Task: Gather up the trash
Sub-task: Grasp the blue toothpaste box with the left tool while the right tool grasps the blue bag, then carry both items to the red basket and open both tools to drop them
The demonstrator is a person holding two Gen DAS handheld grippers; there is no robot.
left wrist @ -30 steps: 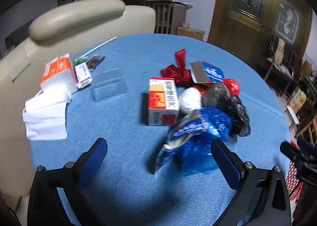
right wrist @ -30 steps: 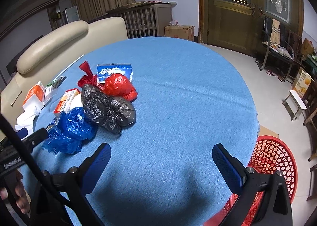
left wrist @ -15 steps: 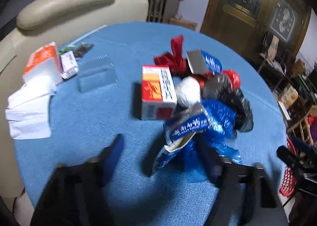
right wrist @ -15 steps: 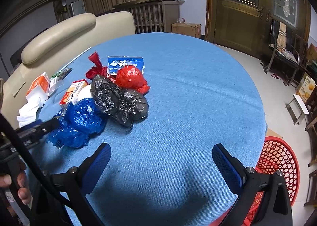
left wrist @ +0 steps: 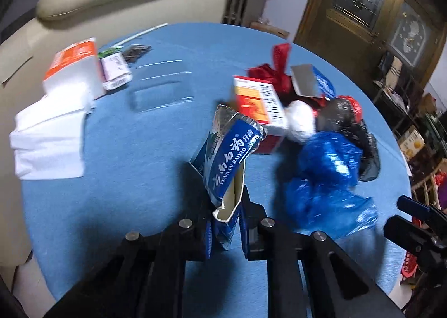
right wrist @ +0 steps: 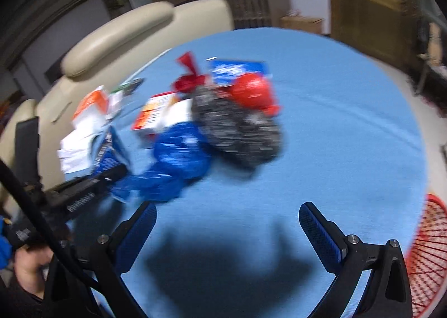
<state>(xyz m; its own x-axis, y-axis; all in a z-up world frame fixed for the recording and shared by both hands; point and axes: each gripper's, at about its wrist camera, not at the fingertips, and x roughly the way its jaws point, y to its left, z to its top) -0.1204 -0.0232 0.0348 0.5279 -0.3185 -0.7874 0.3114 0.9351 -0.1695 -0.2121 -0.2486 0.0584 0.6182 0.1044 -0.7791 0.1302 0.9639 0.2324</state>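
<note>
Left gripper (left wrist: 225,230) clamped on toothpaste box (left wrist: 227,163); right gripper (right wrist: 226,230) spread wide, holding nothing.

Red basket (right wrist: 426,251) sits off the blue table's (left wrist: 139,167) right edge, nearer the right gripper. Box's long axis points up and away from the clamping jaws, left of the blue bag (left wrist: 324,178).

Blue-and-white toothpaste box (left wrist: 229,160) (silver inside its flap), crumpled blue bag (left wrist: 327,178), black bag (left wrist: 346,122), red-and-white carton (left wrist: 258,104), plain blue bench (left wrist: 134,156), red-lattice basket (right wrist: 428,256).
</note>
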